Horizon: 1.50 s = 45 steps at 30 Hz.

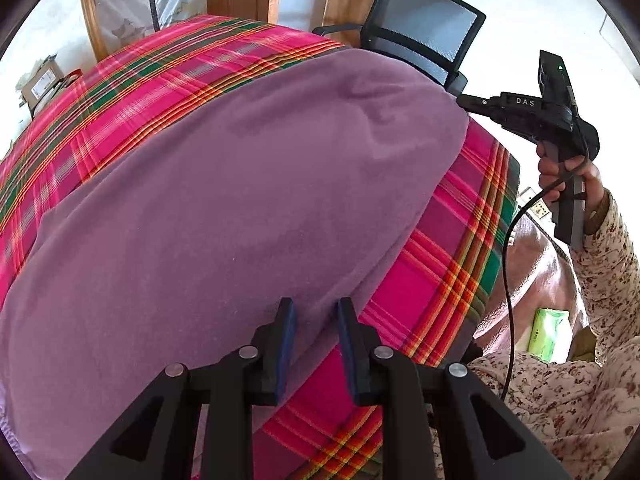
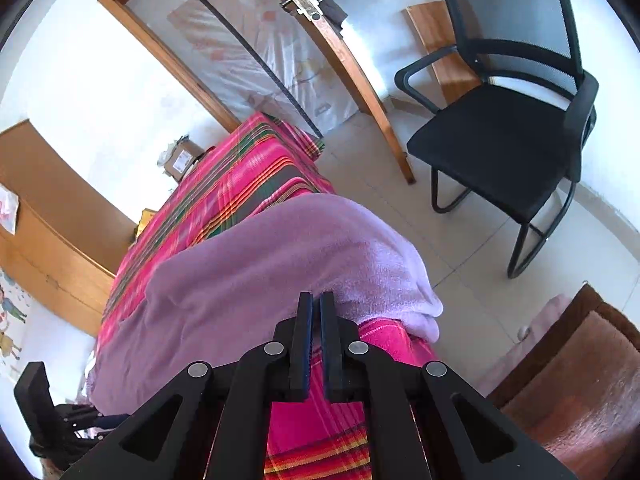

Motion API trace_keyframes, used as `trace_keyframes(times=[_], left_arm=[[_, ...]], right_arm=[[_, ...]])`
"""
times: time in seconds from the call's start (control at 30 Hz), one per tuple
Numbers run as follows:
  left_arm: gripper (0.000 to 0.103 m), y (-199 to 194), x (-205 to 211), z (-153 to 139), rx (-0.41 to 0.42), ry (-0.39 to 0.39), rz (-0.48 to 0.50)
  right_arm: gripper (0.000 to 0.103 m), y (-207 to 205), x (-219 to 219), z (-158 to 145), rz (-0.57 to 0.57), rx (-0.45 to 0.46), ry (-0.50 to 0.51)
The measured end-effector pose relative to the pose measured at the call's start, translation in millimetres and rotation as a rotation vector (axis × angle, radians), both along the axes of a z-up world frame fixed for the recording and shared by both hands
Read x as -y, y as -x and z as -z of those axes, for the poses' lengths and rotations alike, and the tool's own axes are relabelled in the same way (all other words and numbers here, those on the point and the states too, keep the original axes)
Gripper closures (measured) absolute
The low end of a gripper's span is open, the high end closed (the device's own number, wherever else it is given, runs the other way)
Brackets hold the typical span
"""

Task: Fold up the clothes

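A purple fleece garment (image 1: 224, 200) lies spread flat on a table under a pink plaid cloth (image 1: 132, 92). My left gripper (image 1: 316, 308) is open at the garment's near edge, and that edge runs between its blue-padded fingers (image 1: 286, 340). A hand holds my right gripper (image 1: 466, 101) just off the garment's far right corner. In the right wrist view the right gripper (image 2: 317, 300) is shut with only a thin slit, hovering above the folded purple edge (image 2: 384, 280). Nothing shows between its fingers.
A black mesh chair (image 2: 508, 136) stands on the tiled floor beyond the table's right end. A wooden frame with plastic sheeting (image 2: 248, 40) leans at the back, with a cardboard box (image 2: 182, 160) near it. A brown cushion (image 2: 580, 380) and a green packet (image 1: 548, 332) lie at the lower right.
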<state>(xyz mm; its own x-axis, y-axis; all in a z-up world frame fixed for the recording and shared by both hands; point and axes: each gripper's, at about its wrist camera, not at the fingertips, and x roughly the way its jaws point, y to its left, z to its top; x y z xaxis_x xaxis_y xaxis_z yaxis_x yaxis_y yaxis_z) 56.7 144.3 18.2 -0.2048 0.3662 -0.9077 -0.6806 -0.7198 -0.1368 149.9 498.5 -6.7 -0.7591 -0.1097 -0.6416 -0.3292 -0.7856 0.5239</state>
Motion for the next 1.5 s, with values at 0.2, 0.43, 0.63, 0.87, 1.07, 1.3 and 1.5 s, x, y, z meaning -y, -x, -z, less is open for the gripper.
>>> trace_keyframes(times=[0.2,0.43,0.63,0.87,1.07,1.3,1.5], left_arm=[[0.102,-6.8,3.1,-16.6,0.018,-0.126,0.015],[0.102,-2.0,-0.3,-15.3,-0.004,-0.109,-0.013],[0.088,-2.6,-1.0,-8.3,0.002,-0.049,-0.017],[0.088,2.9,-0.8,-0.9,0.029,-0.053,-0.049],[0.088,7.7,-1.8,0.0,0.033,-0.048,-0.073],[0.088,11.5,-0.4,-0.2,0.050,-0.066,-0.109],[0.092,16.4,3.9,-6.3,0.053,-0.105,-0.144]], right_arm=[[0.102,-7.3,-4.0,-9.6,0.060,-0.015,-0.059],[0.101,-8.7,4.9,-9.1,0.008,-0.010,-0.074],[0.083,-6.0,20.3,-4.5,-0.075,0.003,-0.076],[0.081,-14.8,0.0,-0.7,0.026,-0.012,-0.069],[0.076,-26.1,-39.4,25.0,0.126,-0.016,0.139],[0.066,-30.5,-57.1,44.9,0.131,-0.078,0.357],[0.071,-20.9,-54.3,39.1,0.102,-0.113,0.392]])
